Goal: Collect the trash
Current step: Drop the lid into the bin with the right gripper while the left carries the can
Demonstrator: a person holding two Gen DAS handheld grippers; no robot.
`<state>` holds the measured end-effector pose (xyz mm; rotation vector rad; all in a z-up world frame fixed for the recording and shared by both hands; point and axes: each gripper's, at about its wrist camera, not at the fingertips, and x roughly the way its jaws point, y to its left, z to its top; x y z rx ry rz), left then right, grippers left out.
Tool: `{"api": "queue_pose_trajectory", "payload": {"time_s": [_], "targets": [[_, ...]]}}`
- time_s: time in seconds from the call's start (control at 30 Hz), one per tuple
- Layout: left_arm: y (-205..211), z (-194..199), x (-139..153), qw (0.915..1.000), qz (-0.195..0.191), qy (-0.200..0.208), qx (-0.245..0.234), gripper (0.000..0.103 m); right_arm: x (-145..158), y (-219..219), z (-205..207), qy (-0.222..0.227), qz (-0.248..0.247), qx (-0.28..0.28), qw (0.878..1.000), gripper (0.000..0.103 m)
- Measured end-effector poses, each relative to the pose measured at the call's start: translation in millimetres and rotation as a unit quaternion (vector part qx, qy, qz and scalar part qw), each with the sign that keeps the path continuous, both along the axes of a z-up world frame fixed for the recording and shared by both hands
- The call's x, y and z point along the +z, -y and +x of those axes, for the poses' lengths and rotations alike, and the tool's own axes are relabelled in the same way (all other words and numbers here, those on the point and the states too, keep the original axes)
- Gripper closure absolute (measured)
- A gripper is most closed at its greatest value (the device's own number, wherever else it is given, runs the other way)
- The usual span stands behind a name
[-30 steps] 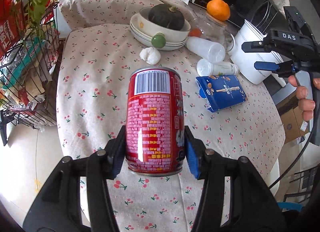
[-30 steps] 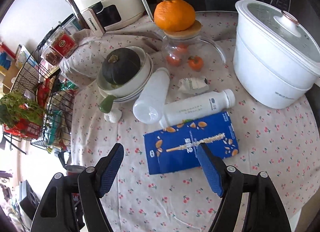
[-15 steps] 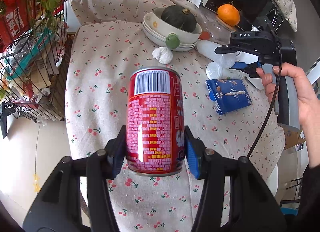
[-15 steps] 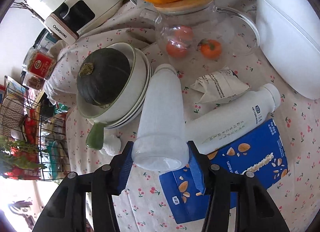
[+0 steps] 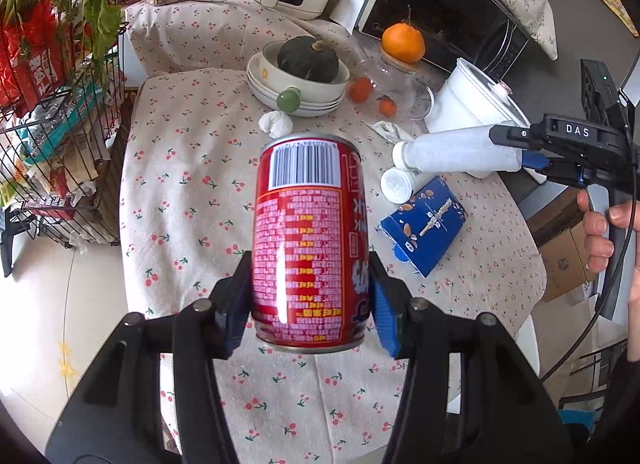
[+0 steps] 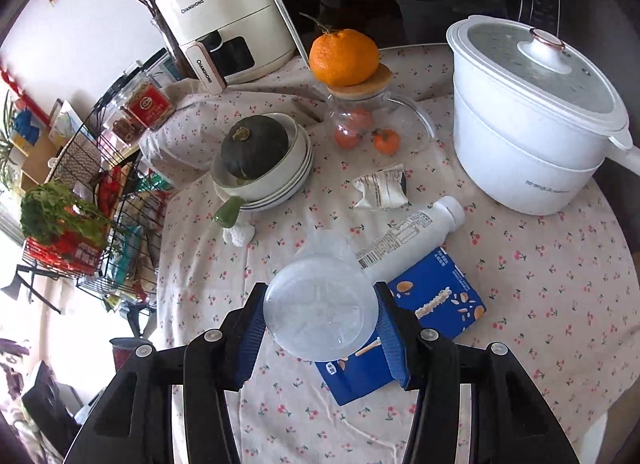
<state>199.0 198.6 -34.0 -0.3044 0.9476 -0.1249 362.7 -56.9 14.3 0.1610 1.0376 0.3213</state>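
My left gripper [image 5: 308, 304] is shut on a red drink can [image 5: 310, 240], held upright above the front of the table. My right gripper [image 6: 320, 318] is shut on a frosted clear plastic bottle [image 6: 320, 306], lifted off the table with its base toward the camera; it also shows in the left wrist view [image 5: 456, 152]. On the cherry-print tablecloth [image 6: 540, 284] lie a white bottle [image 6: 412, 236], a blue carton [image 6: 424, 316], a crumpled white wrapper [image 6: 382, 188] and a crumpled tissue [image 5: 275, 123].
Stacked bowls with a dark squash [image 6: 256, 152] stand at the back. A glass teapot [image 6: 376, 120] carries an orange. A white cooking pot [image 6: 536, 112] stands at right, an air fryer [image 6: 224, 28] behind. A wire rack [image 5: 52, 124] stands left of the table.
My right gripper closed on the frosted bottle and lifted it off the table, pulling back. My left gripper keeps holding the can and has drawn back from the table.
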Motion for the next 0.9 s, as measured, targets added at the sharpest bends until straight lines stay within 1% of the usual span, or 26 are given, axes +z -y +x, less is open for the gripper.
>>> {"api": "queue_pose_trajectory", "payload": {"time_s": [0.1,0.27,0.37,0.5,0.7,0.83,0.9], "targets": [[23.5,-15.7,8.9,0.9998,-0.001,0.007,-0.017,0.049,14.4,22.4,-36.2,0.019,-0.008,0.006,1.000,0.050],[65.8,-43.3,22.4,0.9984,-0.001,0.029,-0.048,0.049,31.9,70.0,-98.4,0.044,-0.007,0.006,0.999,0.050],[94.3,-58.9,24.8,0.9966,-0.001,0.039,-0.072,0.049,33.9,101.1,-133.8,0.051,-0.005,-0.005,0.999,0.050],[132.9,-76.5,21.7,0.9930,-0.002,0.048,-0.108,0.049,29.0,144.1,-181.5,0.060,-0.003,-0.017,0.998,0.050],[194.6,-92.5,11.0,0.9843,-0.014,0.050,-0.169,0.049,17.2,204.3,-244.5,0.091,-0.018,-0.058,0.994,0.050],[240.3,-103.2,4.5,0.9739,-0.003,0.046,-0.222,0.049,3.6,243.5,-277.8,0.112,-0.019,-0.095,0.989,0.050],[261.7,-108.8,-2.0,0.9686,-0.004,0.040,-0.245,0.049,-7.1,264.2,-287.8,0.104,-0.016,-0.114,0.988,0.050]]}}
